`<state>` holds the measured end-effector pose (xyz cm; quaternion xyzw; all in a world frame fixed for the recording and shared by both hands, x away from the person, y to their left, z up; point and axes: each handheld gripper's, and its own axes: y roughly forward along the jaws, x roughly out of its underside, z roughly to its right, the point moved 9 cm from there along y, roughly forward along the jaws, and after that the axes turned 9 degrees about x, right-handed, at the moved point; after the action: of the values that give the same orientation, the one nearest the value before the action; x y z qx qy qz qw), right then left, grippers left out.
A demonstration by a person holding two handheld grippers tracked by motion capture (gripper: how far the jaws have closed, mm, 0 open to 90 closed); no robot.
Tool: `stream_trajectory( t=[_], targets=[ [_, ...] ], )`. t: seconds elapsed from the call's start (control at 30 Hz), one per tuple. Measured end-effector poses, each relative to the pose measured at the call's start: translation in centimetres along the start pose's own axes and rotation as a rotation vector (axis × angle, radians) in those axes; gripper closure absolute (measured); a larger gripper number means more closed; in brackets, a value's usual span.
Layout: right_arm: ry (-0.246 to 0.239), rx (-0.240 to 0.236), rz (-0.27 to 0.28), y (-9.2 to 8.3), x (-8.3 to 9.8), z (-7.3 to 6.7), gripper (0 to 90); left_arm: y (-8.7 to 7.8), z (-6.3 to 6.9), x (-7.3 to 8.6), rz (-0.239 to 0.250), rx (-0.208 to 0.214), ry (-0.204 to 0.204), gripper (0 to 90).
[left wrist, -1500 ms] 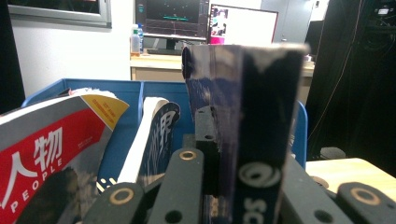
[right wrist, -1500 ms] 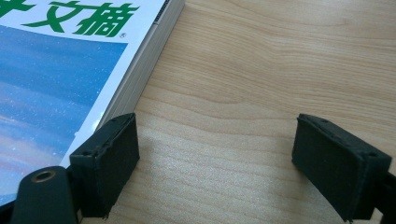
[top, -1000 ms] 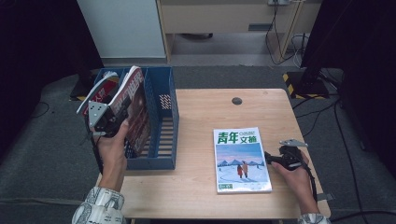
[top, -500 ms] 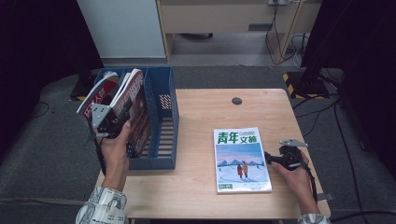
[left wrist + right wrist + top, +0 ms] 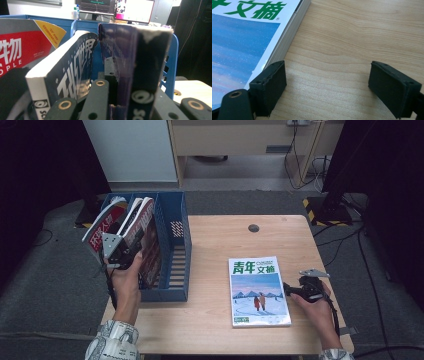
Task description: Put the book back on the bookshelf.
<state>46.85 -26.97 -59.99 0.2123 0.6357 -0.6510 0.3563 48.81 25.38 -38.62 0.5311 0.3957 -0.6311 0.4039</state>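
In the high view my left gripper is shut on a dark-covered magazine and holds it upright in the blue file rack at the table's left edge. The left gripper view has that magazine clamped in my left gripper, beside a white-spined magazine and a red one. A blue-and-green magazine lies flat on the table. My right gripper rests open at its right edge, and in the right gripper view my right gripper spans bare wood beside the magazine.
The wooden table has a small round hole near its far edge. A red magazine leans in the rack's left slot. Cabinets and cables stand on the floor beyond the table.
My left hand with the held magazine has edged slightly down and right over the rack. The right hand and the flat magazine have not moved.
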Motion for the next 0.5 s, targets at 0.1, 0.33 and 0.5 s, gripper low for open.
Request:
stream_trajectory(
  t=[0.1,0.33,0.5],
  targets=[
    [0.000,0.000,0.000,0.00,0.00,0.00,15.0,0.18,-0.07,0.30,-0.008,-0.004,-0.004,83.7],
    [0.000,0.000,0.000,0.00,0.00,0.00,15.0,0.34,-0.35,1.07,-0.017,-0.013,-0.012,83.7],
    [0.000,0.000,0.000,0.00,0.00,0.00,14.9,0.31,-0.55,1.06,-0.014,-0.015,-0.014,83.7]
  ],
)
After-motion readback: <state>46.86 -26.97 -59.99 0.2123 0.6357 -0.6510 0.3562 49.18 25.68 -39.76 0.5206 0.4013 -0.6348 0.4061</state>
